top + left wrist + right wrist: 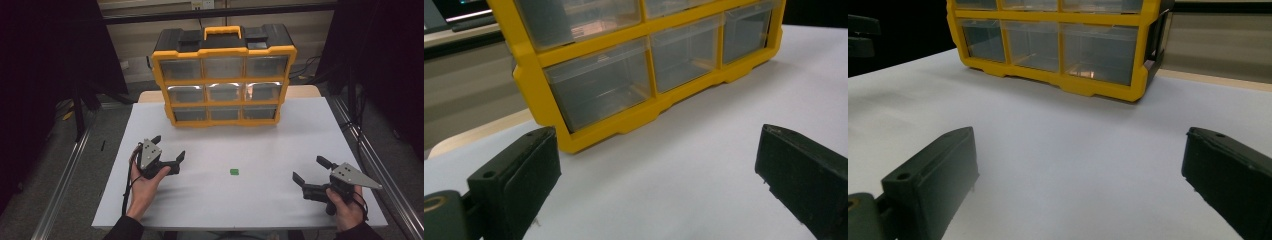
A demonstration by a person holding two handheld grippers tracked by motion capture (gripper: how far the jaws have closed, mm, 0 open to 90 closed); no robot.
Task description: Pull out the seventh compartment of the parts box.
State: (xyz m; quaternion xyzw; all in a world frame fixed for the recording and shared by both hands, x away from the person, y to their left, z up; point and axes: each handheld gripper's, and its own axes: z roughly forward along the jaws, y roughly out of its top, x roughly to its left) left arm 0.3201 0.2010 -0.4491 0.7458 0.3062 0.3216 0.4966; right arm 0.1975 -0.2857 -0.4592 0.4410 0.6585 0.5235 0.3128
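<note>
We see a white surface (280, 150) on a pale wooden top whose edge (150, 96) shows at twelve o'clock. Grey floor (60, 150) and metal rails (65, 180) flank it; black curtains (45, 60) hang at nine and three o'clock. Lighting is dim.

Glossy yellow plastic organizer (223, 80) with clear plastic drawers (599, 82) on a matt white table (260, 155).
</note>
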